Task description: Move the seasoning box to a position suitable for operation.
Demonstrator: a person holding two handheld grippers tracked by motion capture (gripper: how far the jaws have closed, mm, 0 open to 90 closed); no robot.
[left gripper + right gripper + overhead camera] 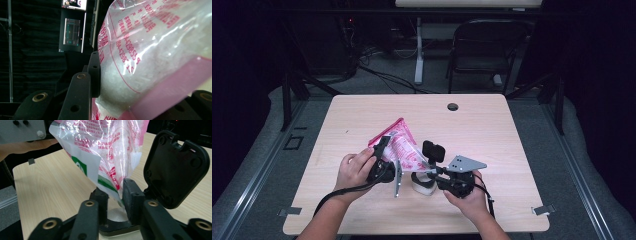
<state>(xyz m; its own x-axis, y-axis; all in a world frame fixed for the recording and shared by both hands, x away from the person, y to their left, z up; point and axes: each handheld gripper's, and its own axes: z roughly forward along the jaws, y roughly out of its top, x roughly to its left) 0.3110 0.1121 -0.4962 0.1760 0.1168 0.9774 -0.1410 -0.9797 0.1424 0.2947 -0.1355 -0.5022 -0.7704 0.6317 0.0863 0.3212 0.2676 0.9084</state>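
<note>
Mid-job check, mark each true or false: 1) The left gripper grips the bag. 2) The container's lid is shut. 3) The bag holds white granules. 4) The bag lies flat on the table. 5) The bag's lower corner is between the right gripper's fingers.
1) True: the left gripper grips the bag.
2) False: the lid stands open above the container.
3) True: white granules show through the clear plastic.
4) False: both grippers hold it raised and tilted over the container.
5) True: the right gripper has the corner between its fingers.

Lit table, dark surroundings, plastic glare
</note>
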